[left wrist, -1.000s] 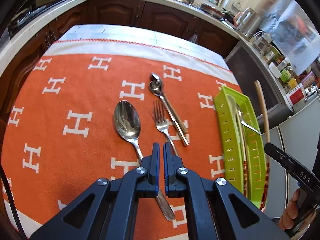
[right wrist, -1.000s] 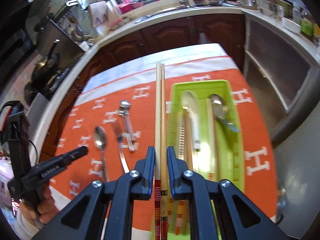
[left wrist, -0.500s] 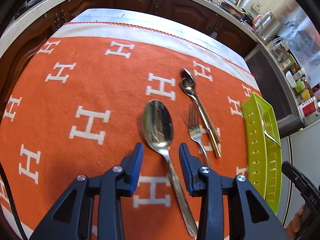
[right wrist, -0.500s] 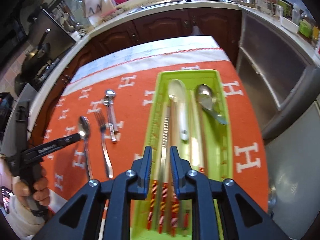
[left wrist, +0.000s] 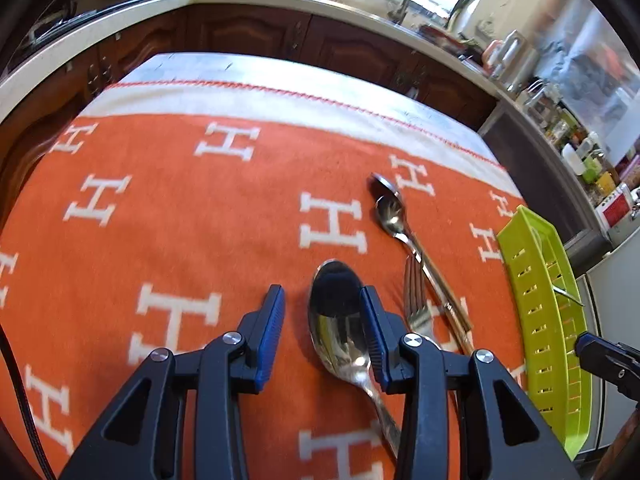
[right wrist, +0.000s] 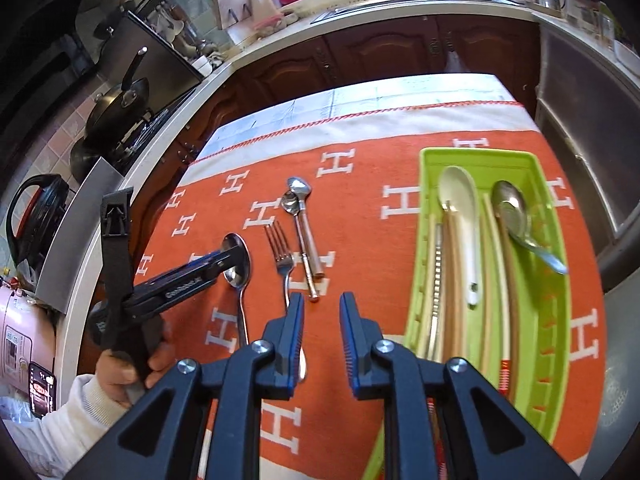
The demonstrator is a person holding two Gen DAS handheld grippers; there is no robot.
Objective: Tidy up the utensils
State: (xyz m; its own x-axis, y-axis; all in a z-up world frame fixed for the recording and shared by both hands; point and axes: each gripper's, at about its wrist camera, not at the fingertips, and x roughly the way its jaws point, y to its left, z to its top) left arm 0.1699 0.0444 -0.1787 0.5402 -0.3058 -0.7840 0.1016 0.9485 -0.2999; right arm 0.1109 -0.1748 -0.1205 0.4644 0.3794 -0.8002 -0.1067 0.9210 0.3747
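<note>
Between the left gripper (left wrist: 322, 326)'s parted fingers lay the large spoon (left wrist: 338, 320) on the orange-clothed surface (left wrist: 180, 208), its bowl toward the right finger, untouched, handle running back beneath. Nearer than the right gripper (right wrist: 320, 320), itself empty and slightly open.

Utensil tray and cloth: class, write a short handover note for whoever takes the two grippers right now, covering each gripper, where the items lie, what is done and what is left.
Left gripper: open, nothing gripped, low over the large spoon, whose bowl lies between its fingers.
Right gripper: open and empty, above the orange cloth between the loose cutlery and the green tray.
Done: chopsticks, a white spoon and a metal spoon lie in the tray.
Left: the large spoon, the fork and two small spoons remain on the cloth. The large spoon looks like the likely next pick.
</note>
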